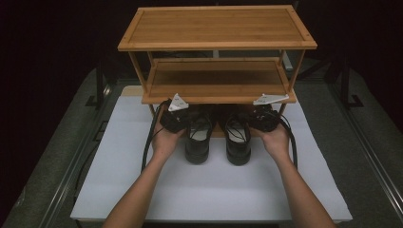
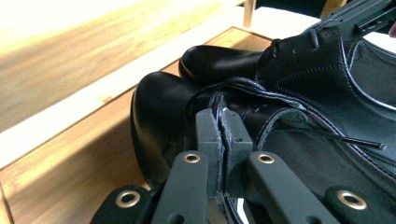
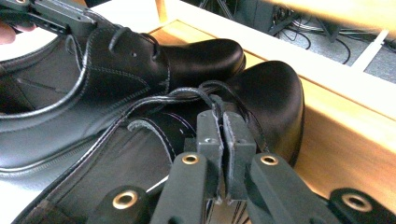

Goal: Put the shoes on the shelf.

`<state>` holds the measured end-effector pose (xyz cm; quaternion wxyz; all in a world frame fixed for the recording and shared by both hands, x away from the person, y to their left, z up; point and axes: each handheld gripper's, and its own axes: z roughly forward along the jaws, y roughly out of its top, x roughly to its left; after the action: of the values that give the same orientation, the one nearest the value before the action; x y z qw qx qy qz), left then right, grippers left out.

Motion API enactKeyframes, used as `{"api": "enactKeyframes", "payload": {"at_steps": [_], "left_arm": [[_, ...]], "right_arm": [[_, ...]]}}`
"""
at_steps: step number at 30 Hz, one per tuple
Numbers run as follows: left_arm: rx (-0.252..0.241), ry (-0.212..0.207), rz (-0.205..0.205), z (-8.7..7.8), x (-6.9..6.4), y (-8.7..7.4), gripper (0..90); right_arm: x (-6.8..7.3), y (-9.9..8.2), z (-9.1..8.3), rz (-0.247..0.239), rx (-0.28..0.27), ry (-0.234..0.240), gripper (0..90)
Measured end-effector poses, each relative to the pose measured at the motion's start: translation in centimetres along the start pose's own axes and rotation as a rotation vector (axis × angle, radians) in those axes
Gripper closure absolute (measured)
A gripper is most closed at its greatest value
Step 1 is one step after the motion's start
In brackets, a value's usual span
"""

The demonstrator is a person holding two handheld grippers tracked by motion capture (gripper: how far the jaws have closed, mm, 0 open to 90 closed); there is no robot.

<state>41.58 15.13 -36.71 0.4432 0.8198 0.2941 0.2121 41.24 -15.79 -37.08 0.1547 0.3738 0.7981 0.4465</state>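
Two black leather lace-up shoes stand side by side, toes under a bamboo shoe rack point(image 1: 216, 28). My left gripper point(image 1: 177, 118) is shut on the lace flap of the left shoe point(image 1: 198, 140). In the left gripper view its pads point(image 2: 211, 130) pinch the leather edge of that shoe point(image 2: 159, 107). My right gripper point(image 1: 263, 118) is shut the same way on the right shoe point(image 1: 237, 142). In the right gripper view the gripper point(image 3: 222, 126) clamps the flap beside the laces of the right shoe point(image 3: 273, 93). Both toes rest on the rack's lowest board point(image 3: 345, 140).
The rack has a top shelf and a middle shelf point(image 1: 216, 78) that hang over both grippers. It stands on a white tabletop point(image 1: 209, 190), whose front half is bare. Black cables point(image 1: 148, 142) trail from the grippers beside the person's forearms.
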Motion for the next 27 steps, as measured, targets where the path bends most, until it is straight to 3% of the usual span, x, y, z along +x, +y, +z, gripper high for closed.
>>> {"api": "enactKeyframes", "payload": {"at_steps": [1, 8, 9, 14, 20, 27], "left_arm": [[-0.004, 0.023, 0.005, 0.3, 0.0, 0.1, 88.4], [-0.032, 0.058, -0.002, 1.3, 0.4, -0.1, 88.3], [-0.027, 0.057, -0.022, 1.5, 0.6, -0.3, 88.3], [-0.027, 0.044, -0.034, 1.6, 0.8, -0.6, 88.2], [-0.028, 0.012, -0.031, 1.5, 0.9, -1.0, 88.0], [-0.025, 0.003, -0.025, 1.5, 0.6, -1.1, 87.0]], "right_arm": [[-0.2, 0.3, 0.3, -0.002, 0.000, -0.013, 86.8], [-0.3, 1.1, 1.2, -0.008, -0.023, -0.037, 86.7], [-0.3, 1.2, 1.3, -0.006, -0.026, -0.032, 86.7], [0.0, 1.2, 1.7, -0.013, -0.024, -0.034, 86.7], [-0.5, 0.9, 1.7, 0.002, -0.033, -0.054, 86.6], [-0.4, 0.5, 1.7, 0.006, -0.044, -0.064, 86.6]]}}
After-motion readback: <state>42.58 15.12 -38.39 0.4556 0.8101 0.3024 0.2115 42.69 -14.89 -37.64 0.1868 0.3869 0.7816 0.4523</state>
